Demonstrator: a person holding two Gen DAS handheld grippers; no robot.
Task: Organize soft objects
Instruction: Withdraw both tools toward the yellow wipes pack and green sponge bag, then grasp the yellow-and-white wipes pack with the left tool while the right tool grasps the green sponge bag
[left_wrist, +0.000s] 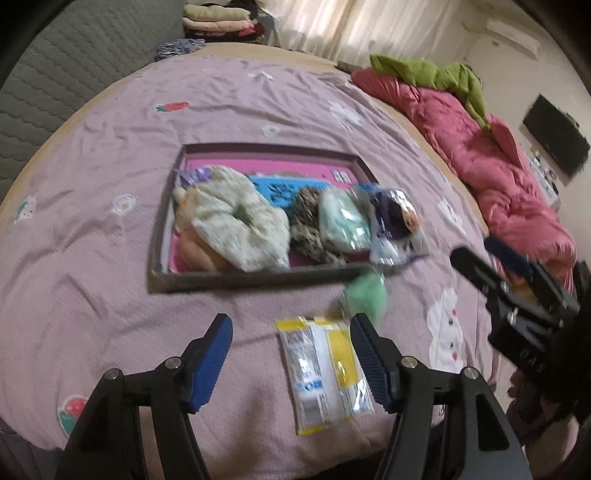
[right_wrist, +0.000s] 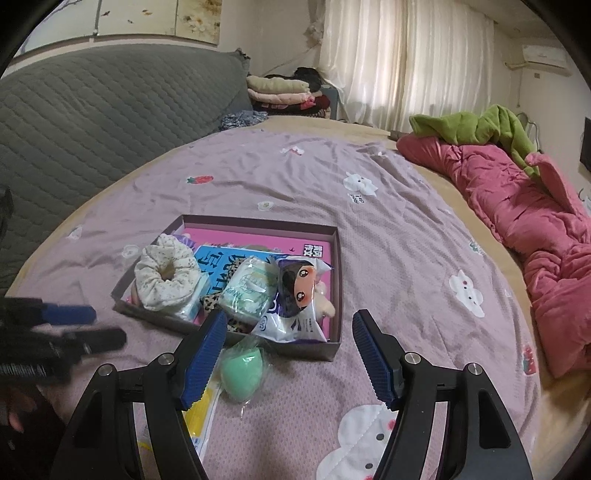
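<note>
Left gripper (left_wrist: 291, 363): jaws wide, empty. Right gripper (right_wrist: 290, 356): likewise. Near us on the bed (left_wrist: 92, 240) we list two items left: yellow packet (left_wrist: 325, 373) and green sponge (right_wrist: 241, 373), just beside the box (right_wrist: 334, 266). Filed in the box: scrunchie (right_wrist: 166, 275), tissue pack (right_wrist: 247, 291), bagged doll (right_wrist: 295, 295), leopard cloth (left_wrist: 312, 225). We judge the sorting mostly done.

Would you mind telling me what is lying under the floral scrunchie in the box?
Under the floral scrunchie a peach soft item and a pale blue pack show at its edges, on the box's pink floor. How far they extend beneath is covered.
</note>
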